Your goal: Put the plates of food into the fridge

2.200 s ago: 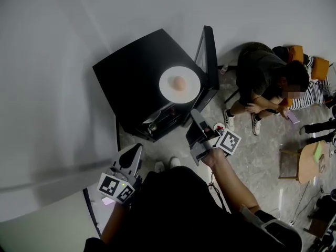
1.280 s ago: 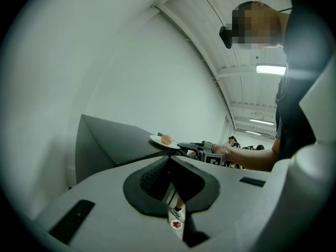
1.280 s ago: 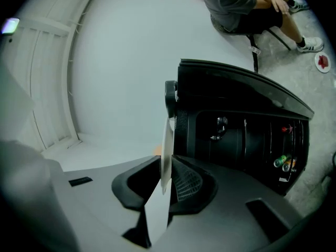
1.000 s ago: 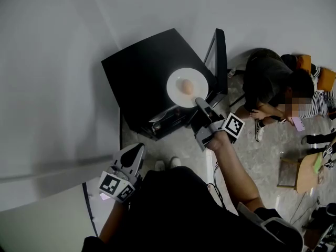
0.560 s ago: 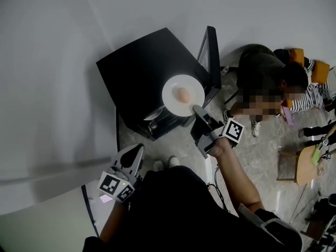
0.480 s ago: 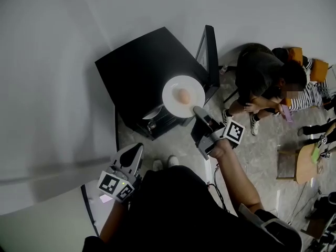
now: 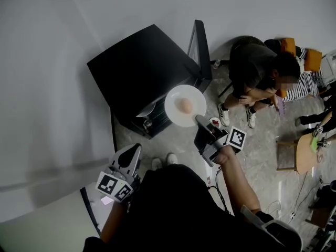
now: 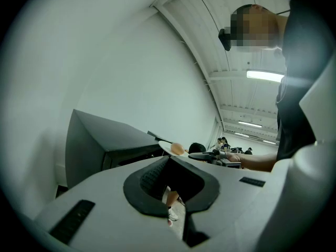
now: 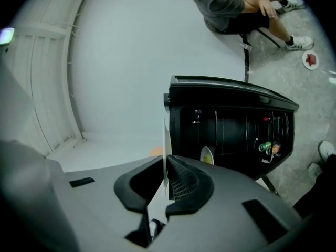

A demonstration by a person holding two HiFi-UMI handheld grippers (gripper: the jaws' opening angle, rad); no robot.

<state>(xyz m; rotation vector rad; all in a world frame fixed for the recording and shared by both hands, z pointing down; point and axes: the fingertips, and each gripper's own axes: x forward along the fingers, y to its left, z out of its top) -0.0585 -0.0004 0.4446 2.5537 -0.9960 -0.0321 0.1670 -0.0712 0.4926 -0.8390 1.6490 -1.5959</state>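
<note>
Head view: right gripper (image 7: 199, 118) pinches the rim of a round white plate (image 7: 176, 115) carrying a peach-coloured bun (image 7: 185, 105), just before the open black fridge (image 7: 131, 67). Held by its edge, it could tip. Left gripper (image 7: 135, 149) is pressed together, empty.

Head camera looks down; all views share fridge (image 7: 137, 70).

Black fridge (image 7: 139, 70) on grey floor (image 7: 257, 151)

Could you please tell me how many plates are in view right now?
3. One plate, carrying food, is clamped in the right gripper before the open fridge; a second plate sits inside the fridge; a small plate lies on the floor. The fridge may hide more.
</note>
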